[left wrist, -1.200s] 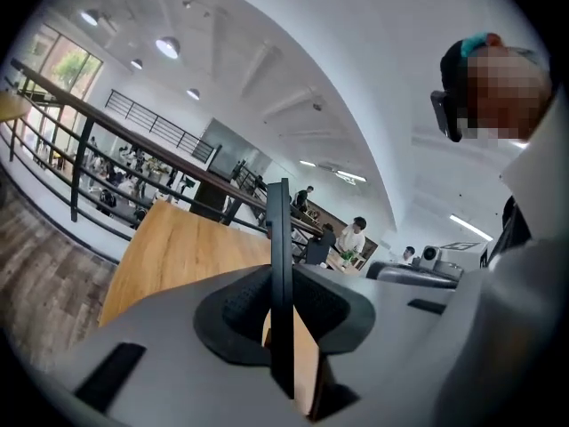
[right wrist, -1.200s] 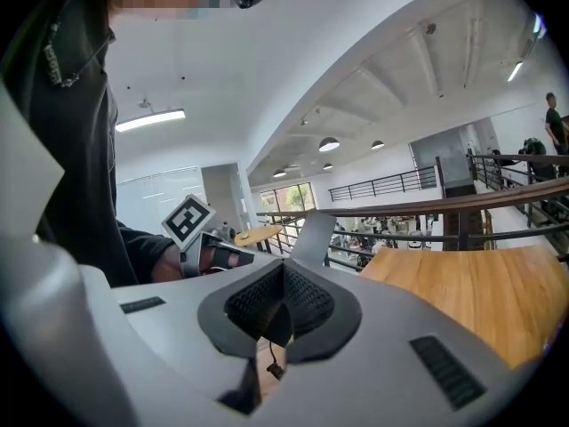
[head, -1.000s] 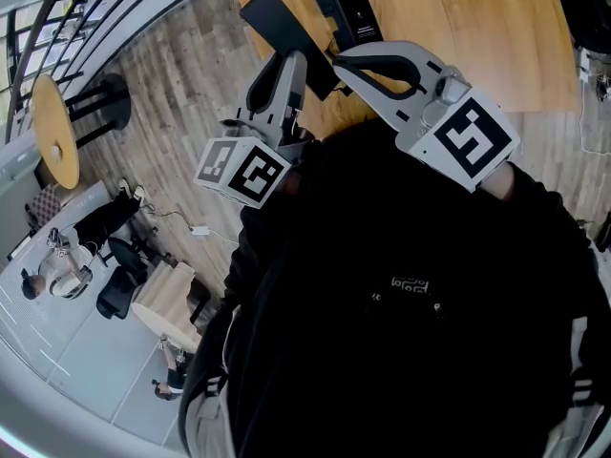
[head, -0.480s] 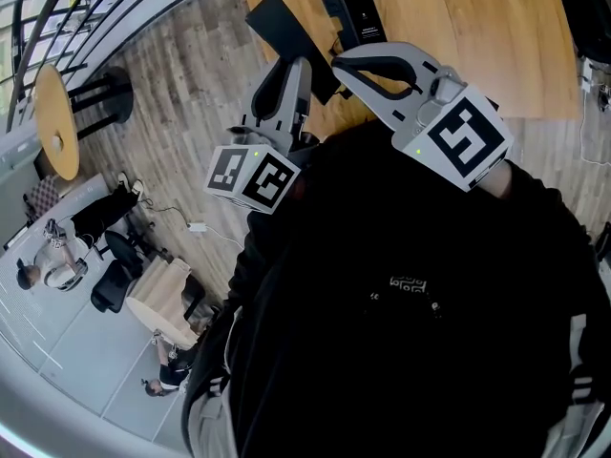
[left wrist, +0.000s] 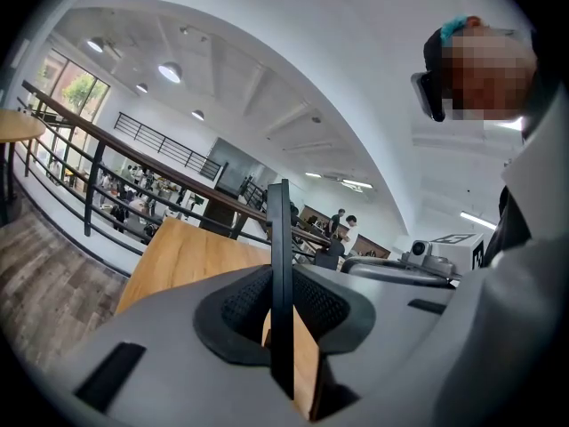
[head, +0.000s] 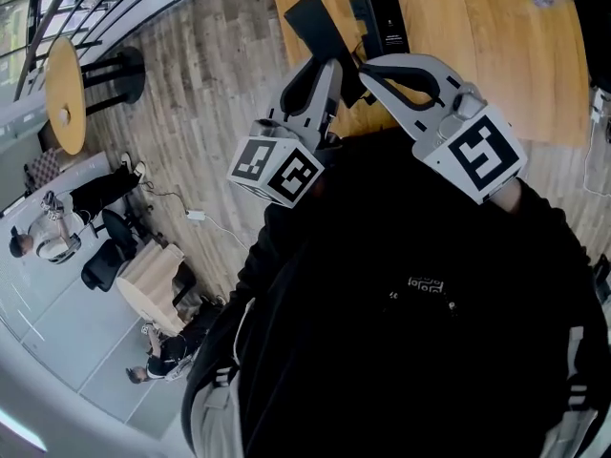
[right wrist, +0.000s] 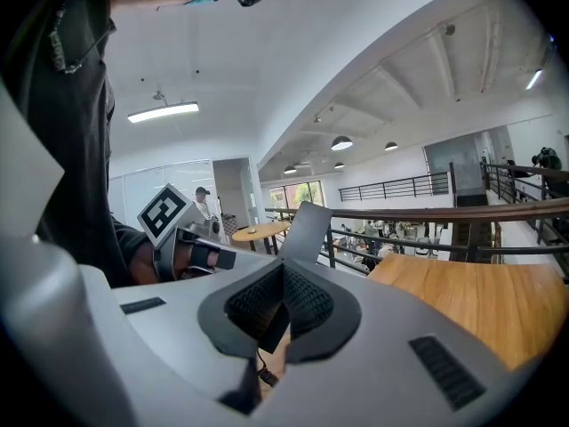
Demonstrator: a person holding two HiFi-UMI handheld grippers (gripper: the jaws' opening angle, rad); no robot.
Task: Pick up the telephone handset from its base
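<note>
Black and flat, the telephone handset [head: 320, 25] is clamped in my left tongs [head: 329, 65], lifted clear of its base [head: 387, 22] and tilted up over the near edge of the bench [head: 487, 55]. Seen along the left tongs, it stands edge-on between the pads, which press it from both sides. The base lies flat on the wooden bench, just beyond and to the right of the handset. My right tongs [head: 370, 65] hover just beside the left, pads drawn together on nothing. My black jacket [head: 410, 303] hides the nearest part of the bench. Off to the left, across plank flooring [head: 191, 103], a round wooden table [head: 59, 93] stands by a dark railing [head: 105, 3].
</note>
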